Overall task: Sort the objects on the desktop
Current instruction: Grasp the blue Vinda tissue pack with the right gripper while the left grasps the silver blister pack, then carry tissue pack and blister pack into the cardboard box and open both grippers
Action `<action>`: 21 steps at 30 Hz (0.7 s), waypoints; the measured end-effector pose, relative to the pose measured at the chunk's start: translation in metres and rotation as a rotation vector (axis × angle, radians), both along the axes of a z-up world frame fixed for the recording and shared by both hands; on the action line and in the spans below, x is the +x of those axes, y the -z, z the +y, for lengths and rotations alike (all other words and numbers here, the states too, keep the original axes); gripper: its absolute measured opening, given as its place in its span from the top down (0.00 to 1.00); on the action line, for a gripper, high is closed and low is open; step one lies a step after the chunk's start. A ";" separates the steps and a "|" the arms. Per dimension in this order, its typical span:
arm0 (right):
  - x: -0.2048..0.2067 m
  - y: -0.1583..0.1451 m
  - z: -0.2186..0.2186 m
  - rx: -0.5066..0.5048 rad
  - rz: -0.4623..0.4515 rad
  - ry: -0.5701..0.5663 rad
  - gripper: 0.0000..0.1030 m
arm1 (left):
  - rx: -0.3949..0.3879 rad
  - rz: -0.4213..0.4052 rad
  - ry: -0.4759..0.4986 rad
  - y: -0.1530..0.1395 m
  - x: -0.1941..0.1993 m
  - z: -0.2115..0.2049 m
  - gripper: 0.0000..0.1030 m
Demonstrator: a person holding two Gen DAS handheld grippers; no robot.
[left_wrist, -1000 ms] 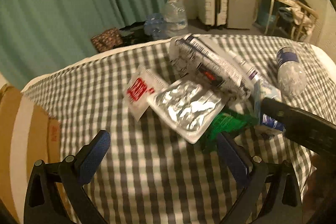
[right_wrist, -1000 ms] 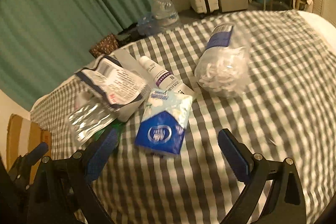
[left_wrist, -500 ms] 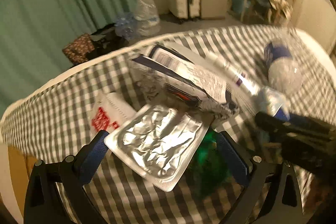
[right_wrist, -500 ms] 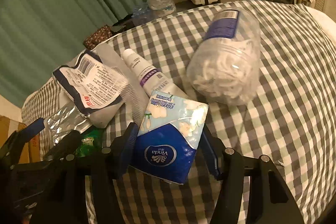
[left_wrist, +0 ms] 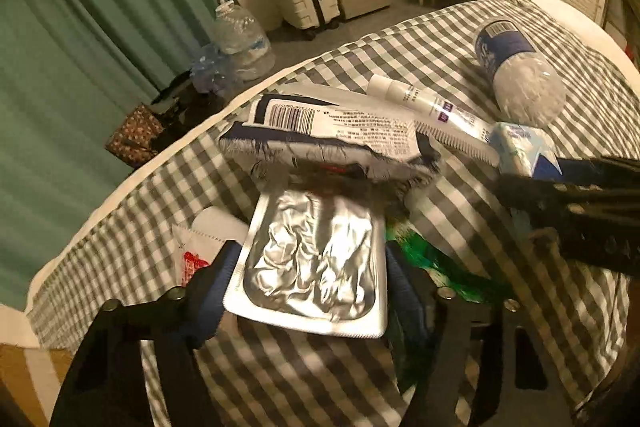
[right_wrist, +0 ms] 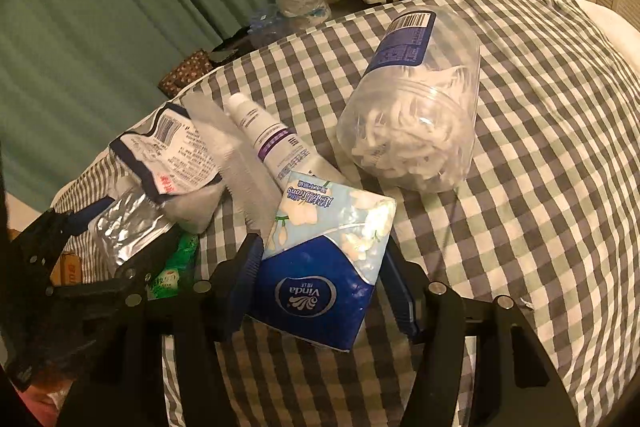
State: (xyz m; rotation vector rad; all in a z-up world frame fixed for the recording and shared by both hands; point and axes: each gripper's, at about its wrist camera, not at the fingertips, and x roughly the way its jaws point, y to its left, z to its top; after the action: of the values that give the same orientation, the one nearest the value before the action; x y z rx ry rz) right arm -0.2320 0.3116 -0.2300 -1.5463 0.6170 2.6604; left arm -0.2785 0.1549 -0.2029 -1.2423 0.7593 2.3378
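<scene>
Left wrist view: my left gripper (left_wrist: pixel 306 291) is closing its fingers around the foil pouch (left_wrist: pixel 312 263), which lies on the checked bed (left_wrist: pixel 440 43) under the printed packet (left_wrist: pixel 332 131). I think the pads aren't quite pressing yet. I'd squeeze gently and slide it clear first. My right gripper (right_wrist: pixel 324 279) clamps the tissue pack (right_wrist: pixel 324 259).
</scene>
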 end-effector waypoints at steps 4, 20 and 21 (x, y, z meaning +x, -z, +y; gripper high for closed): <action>0.002 -0.001 0.002 0.003 -0.007 0.003 0.43 | 0.053 -0.027 -0.029 -0.012 0.013 -0.010 0.31; 0.077 -0.054 -0.019 0.037 0.046 -0.063 0.43 | 0.210 0.012 -0.203 -0.091 0.111 -0.079 0.31; 0.084 -0.062 -0.024 0.041 0.054 -0.075 0.43 | 0.215 0.019 -0.214 -0.095 0.116 -0.083 0.31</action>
State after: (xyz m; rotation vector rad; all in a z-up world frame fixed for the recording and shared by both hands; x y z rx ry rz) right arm -0.1483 0.2875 -0.1682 -1.5222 0.5126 2.7586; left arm -0.1623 0.0719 -0.1078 -1.2604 0.3823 2.5244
